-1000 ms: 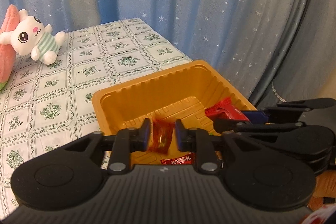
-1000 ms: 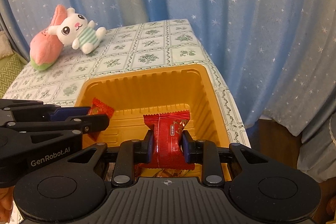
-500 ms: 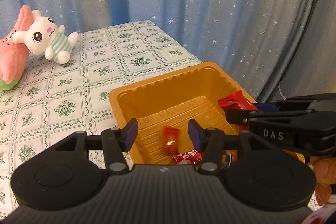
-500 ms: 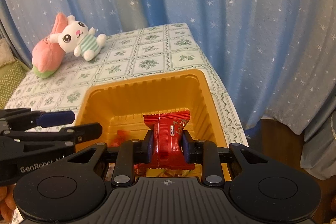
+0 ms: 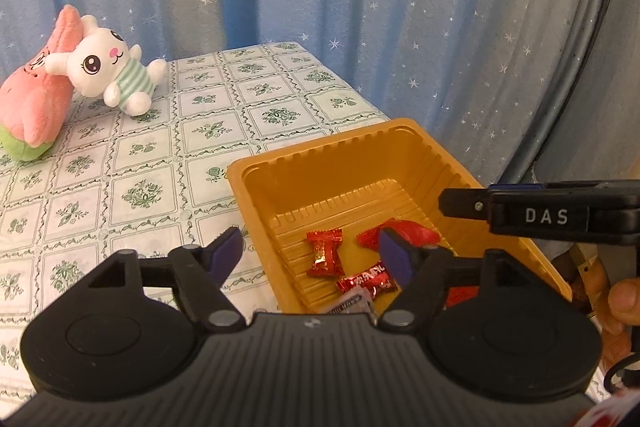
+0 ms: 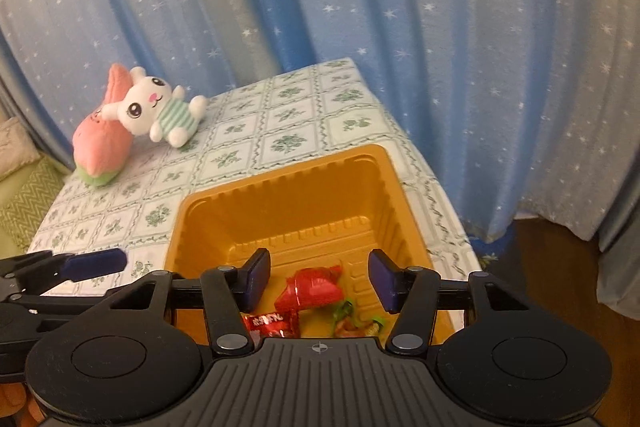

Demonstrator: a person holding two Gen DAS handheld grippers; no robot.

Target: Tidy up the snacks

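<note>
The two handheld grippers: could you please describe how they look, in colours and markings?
Both the left gripper and right gripper are matte black plastic with ribbed bodies, round side discs, silver pivot screws and dark blue finger pads. The right one's side reads "DAS" in white.

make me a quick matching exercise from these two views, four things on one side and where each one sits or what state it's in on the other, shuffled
Things:
1. white bunny plush
2. small red candy
3. orange tray
4. right gripper

Places or states:
A. open, with nothing between its fingers
B. lying on the tray floor
C. leaning against the pink plush at the far side of the table
D. standing on the patterned tablecloth near the table's right edge

Pairs: 1-C, 2-B, 3-D, 4-A
</note>
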